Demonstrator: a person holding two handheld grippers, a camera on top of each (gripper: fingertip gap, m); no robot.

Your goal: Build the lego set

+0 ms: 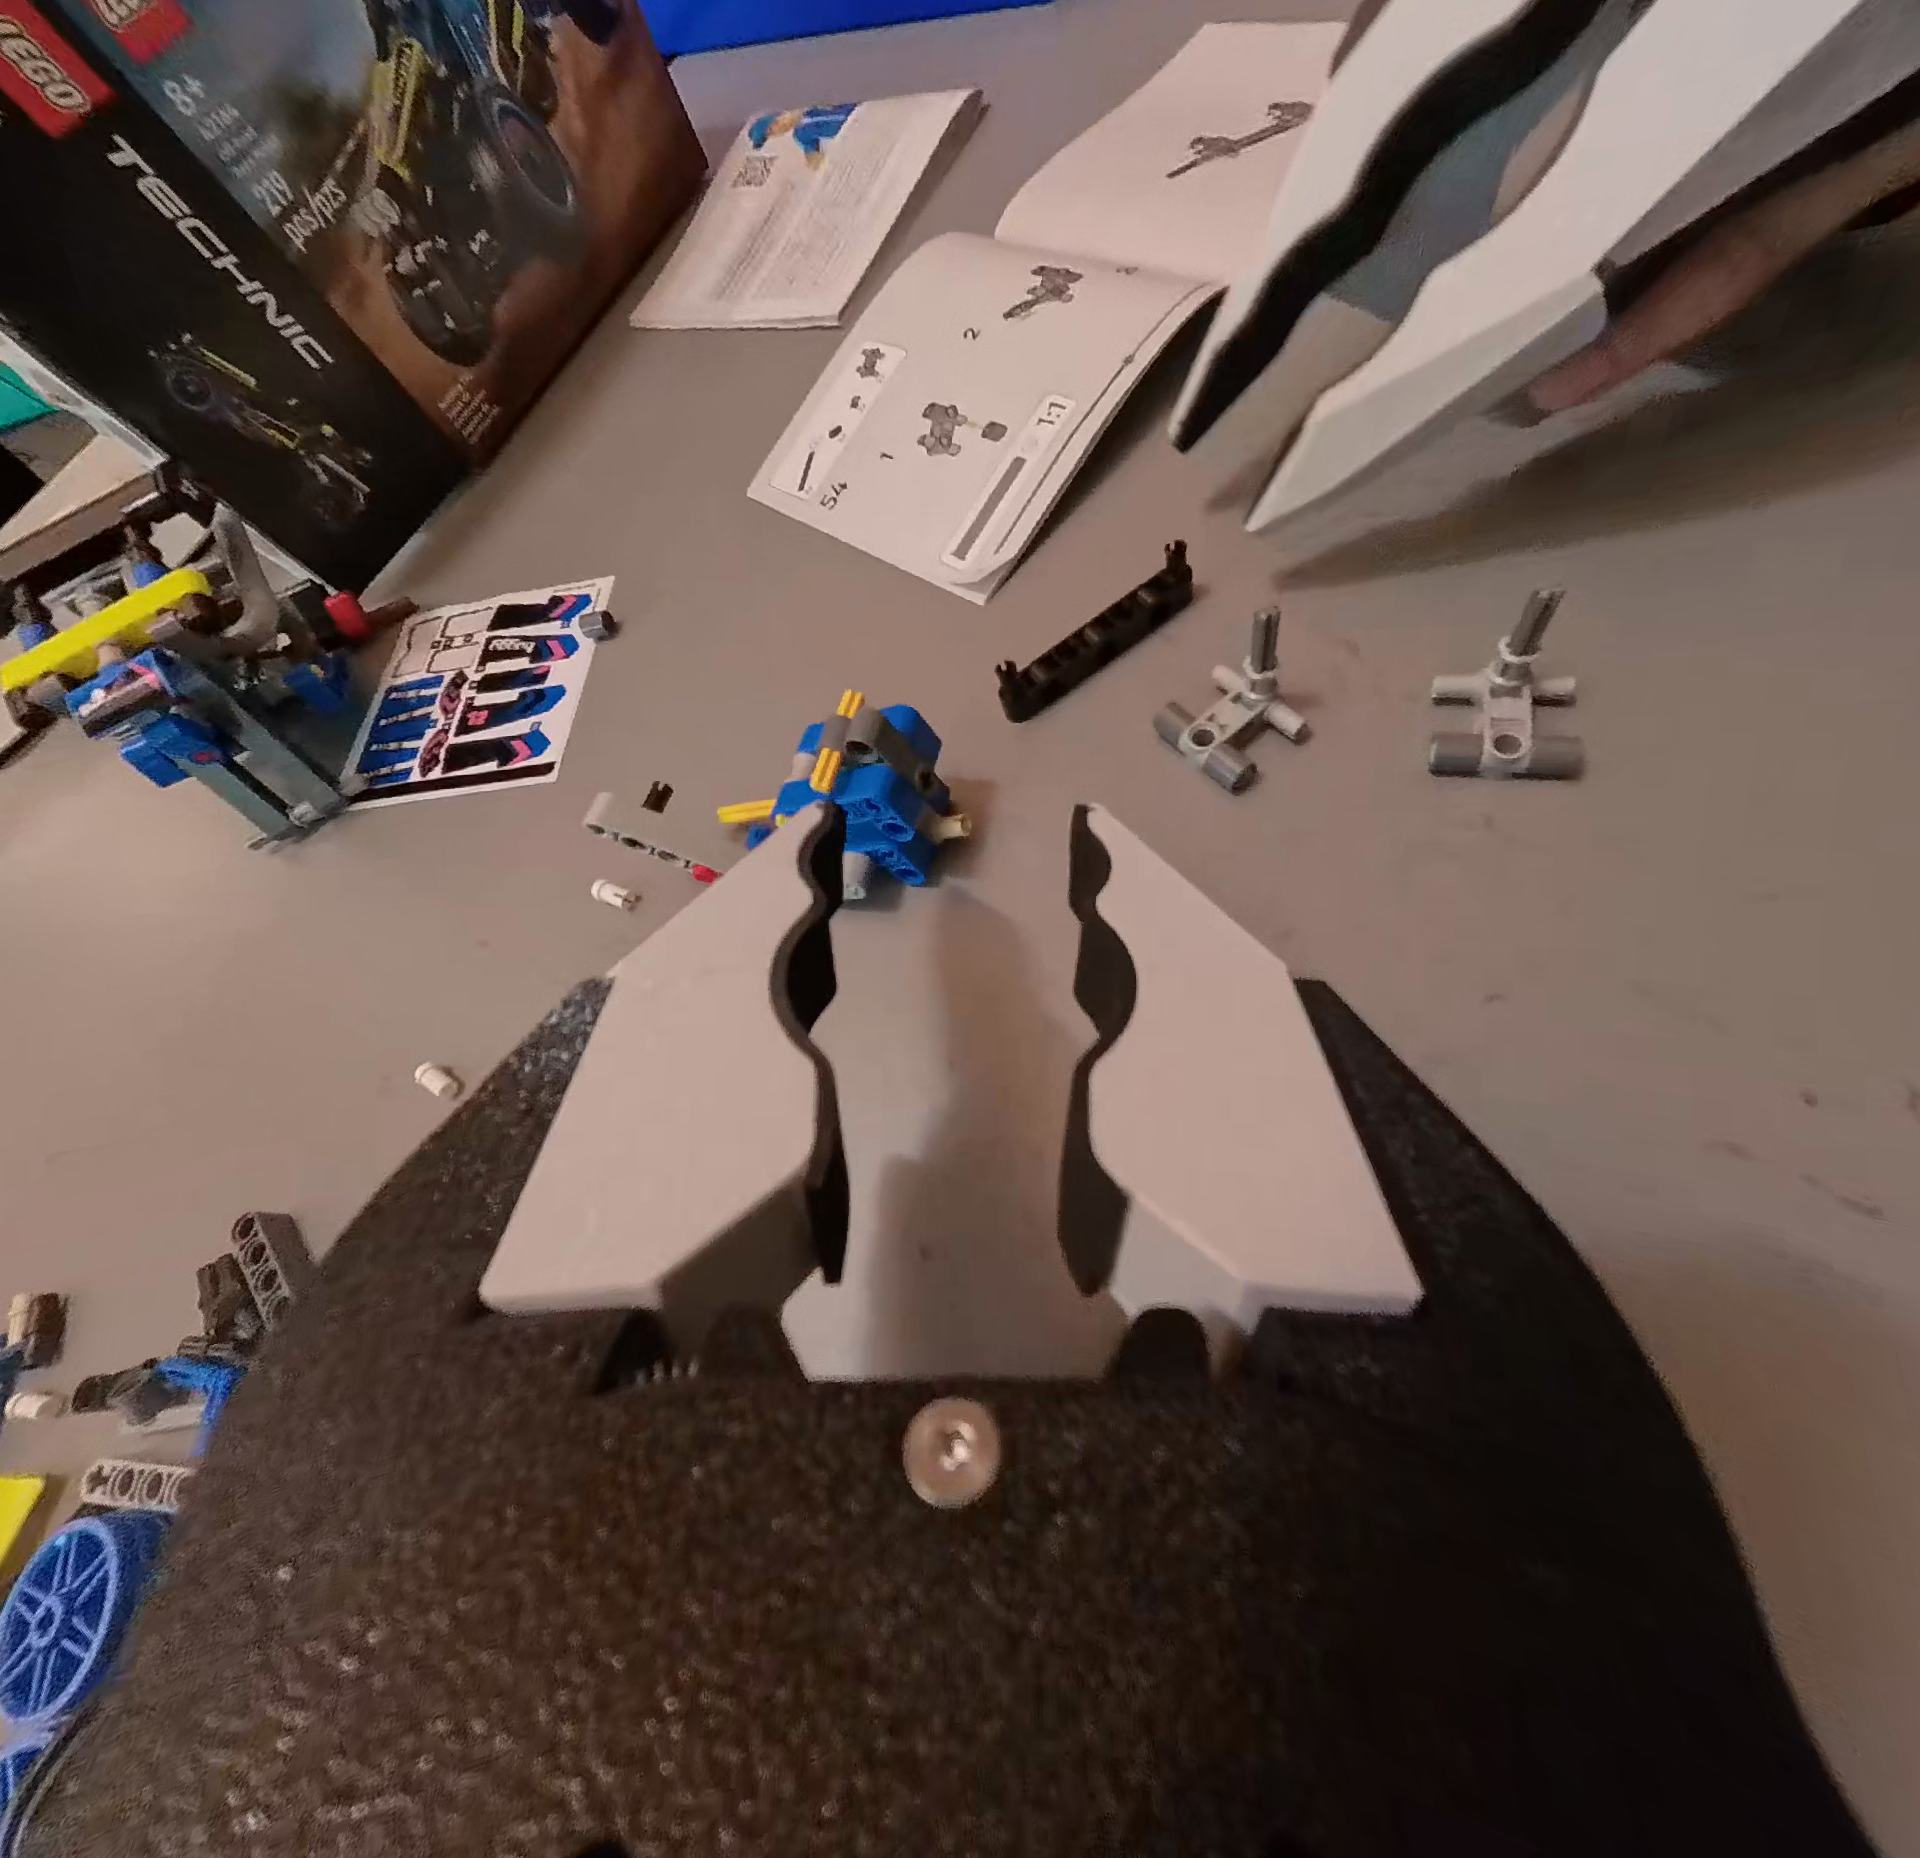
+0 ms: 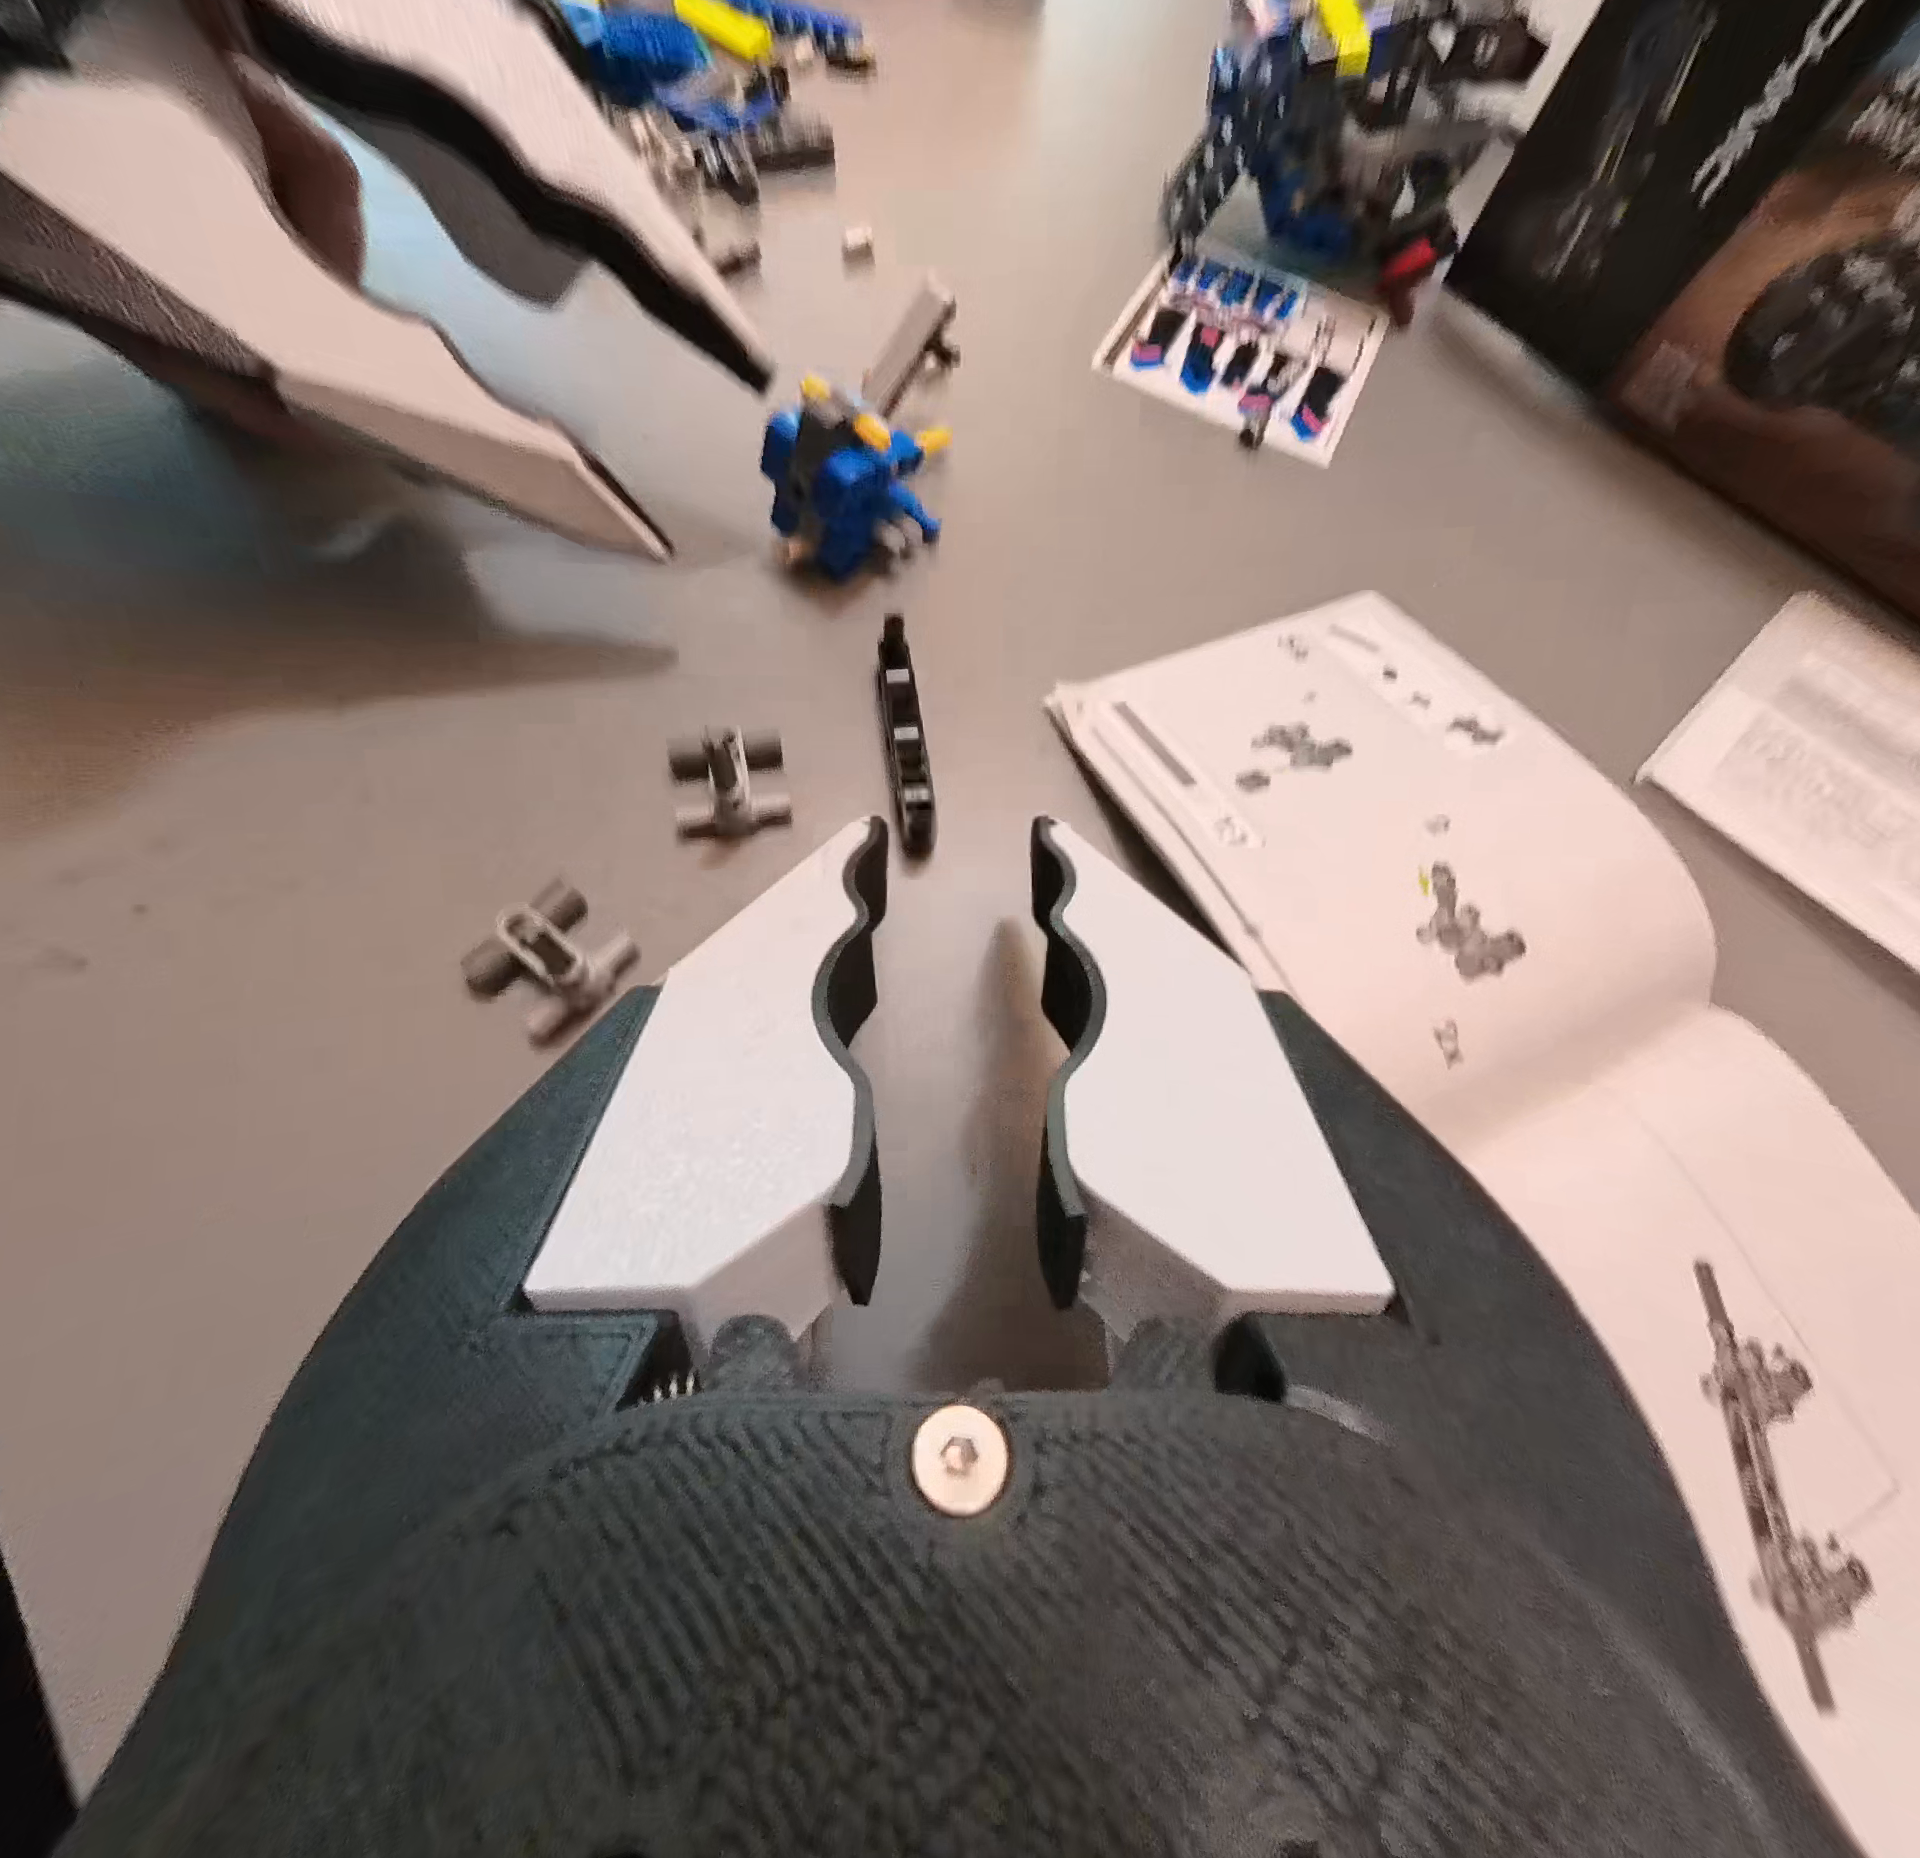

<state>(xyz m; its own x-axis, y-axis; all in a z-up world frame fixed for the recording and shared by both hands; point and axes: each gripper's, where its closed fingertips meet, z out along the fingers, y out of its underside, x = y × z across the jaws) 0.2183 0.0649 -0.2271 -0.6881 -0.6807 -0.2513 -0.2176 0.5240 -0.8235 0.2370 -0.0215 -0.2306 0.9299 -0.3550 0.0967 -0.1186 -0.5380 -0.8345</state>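
A small blue sub-assembly with yellow pins (image 1: 868, 790) lies on the grey table, also in the right wrist view (image 2: 842, 489). My left gripper (image 1: 951, 821) is open and empty, its left fingertip just in front of that sub-assembly. A black beam (image 1: 1096, 629) lies beyond it, and two grey axle connector assemblies (image 1: 1236, 712) (image 1: 1507, 712) lie to the right. My right gripper (image 2: 961, 837) is open and empty, its tips just short of the near end of the black beam (image 2: 902, 738). The two grey connector assemblies (image 2: 727, 780) (image 2: 545, 951) lie to its left.
The open instruction booklet (image 1: 997, 385) (image 2: 1455, 977), a leaflet (image 1: 810, 208), the sticker sheet (image 1: 483, 686) (image 2: 1242, 359) and the set box (image 1: 312, 198) lie around. A larger blue-yellow build (image 1: 156, 686) (image 2: 1320, 115) stands by the box. Loose parts and blue wheels (image 1: 52, 1621) lie at left.
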